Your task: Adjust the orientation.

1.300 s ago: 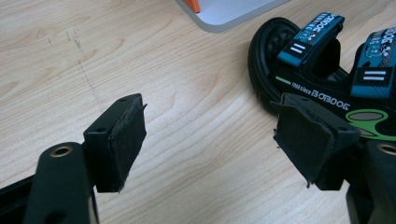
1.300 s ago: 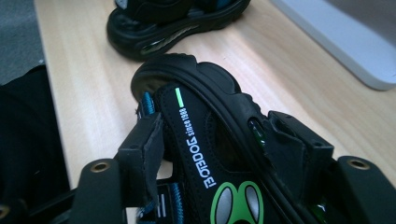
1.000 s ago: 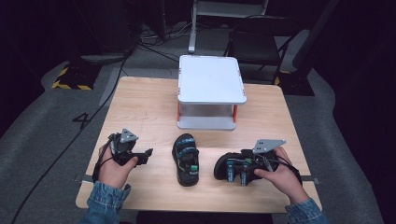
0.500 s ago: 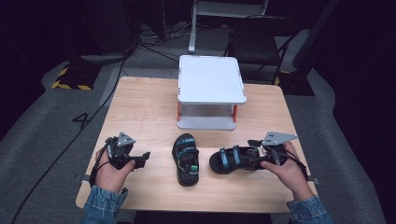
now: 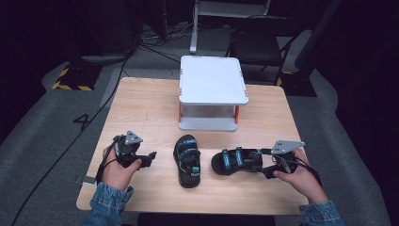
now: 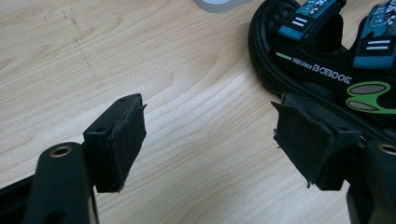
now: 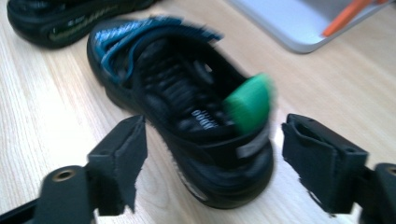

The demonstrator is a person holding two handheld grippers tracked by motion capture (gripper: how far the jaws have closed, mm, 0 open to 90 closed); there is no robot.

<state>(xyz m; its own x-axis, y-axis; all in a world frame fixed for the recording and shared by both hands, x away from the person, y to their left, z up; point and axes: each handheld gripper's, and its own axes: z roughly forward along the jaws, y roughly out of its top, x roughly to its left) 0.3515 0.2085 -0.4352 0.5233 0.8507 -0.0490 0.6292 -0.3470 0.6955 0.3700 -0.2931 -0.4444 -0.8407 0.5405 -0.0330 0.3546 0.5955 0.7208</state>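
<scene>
Two black sandals with blue straps lie on the wooden table [image 5: 150, 108]. The middle sandal [image 5: 187, 160] points away from me. The right sandal [image 5: 236, 161] lies across the table, toe to the left. My right gripper [image 5: 264, 165] is at its heel. In the right gripper view the gripper [image 7: 212, 149] is open, its jaws on either side of the blurred heel and green tab of that sandal [image 7: 187, 107]. My left gripper [image 5: 149, 156] sits left of the middle sandal. Up close, this gripper [image 6: 210, 135] is open and holds nothing, its right jaw close to the middle sandal [image 6: 327, 60].
A white two-level stand [image 5: 211, 80] with orange posts sits at the table's far middle. Bare wood stretches to the left of the stand and along the near edge. A dark chair [image 5: 256, 44] and cables lie on the floor beyond the table.
The right hand has moved right along the near edge, and the right sandal has come with it and stretched out flat. The left hand has barely shifted.
</scene>
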